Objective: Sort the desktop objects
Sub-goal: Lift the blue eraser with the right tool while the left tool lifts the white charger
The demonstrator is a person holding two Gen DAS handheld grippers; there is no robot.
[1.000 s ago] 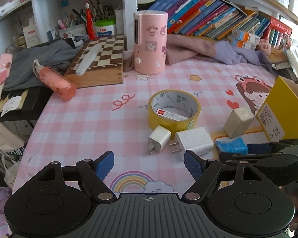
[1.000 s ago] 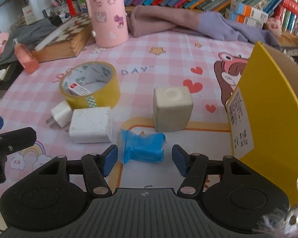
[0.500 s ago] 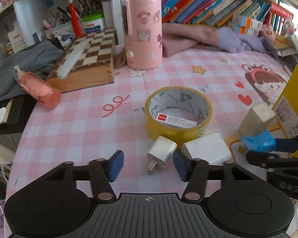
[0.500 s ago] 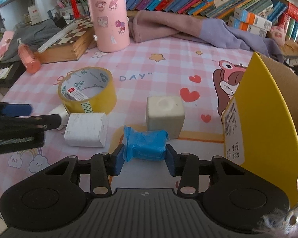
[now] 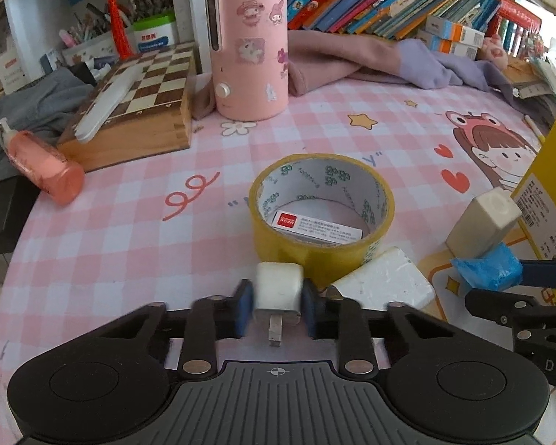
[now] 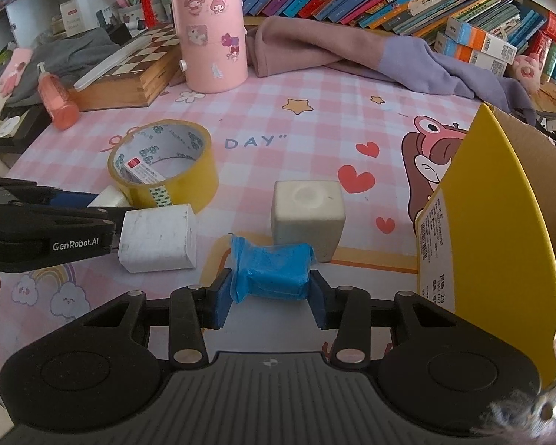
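A: Left hand-held gripper [image 5: 277, 306], what's it doing?

B: My jaws have just been closing, and now the pads pinch the small white charger [image 5: 278, 291] by its flat sides, prongs pointing back toward me. It sits on the tabletop [image 5: 111, 230], touching the near wall of the yellow tape roll [image 5: 320, 204]. I take it by the sides so the prongs stay clear.

A: Right one?

B: My right hand-held gripper [image 6: 270, 298] is pinched on the blue wrapped packet [image 6: 270, 272], one pad at each short end. The wrapper looks soft, so I judge the end grip keeps it from squashing.

A: What's next to those?

B: The bigger white adapter [image 6: 157, 237] lies flat between the two grabs, just beside the tape roll. The cream cube [image 6: 307, 215] stands just behind the blue packet; touching or not, can't tell.

A: Where does it all go?

B: Likely the yellow cardboard box [image 6: 474, 222] at my right, open side facing away from the gripper. Contents hidden.

A: Farther back?

B: Pink canister [image 5: 250, 42], wooden chessboard box [image 5: 141, 100], orange bottle [image 5: 42, 163] lying on its side at the left edge, then folded clothes and a leaning row of books.
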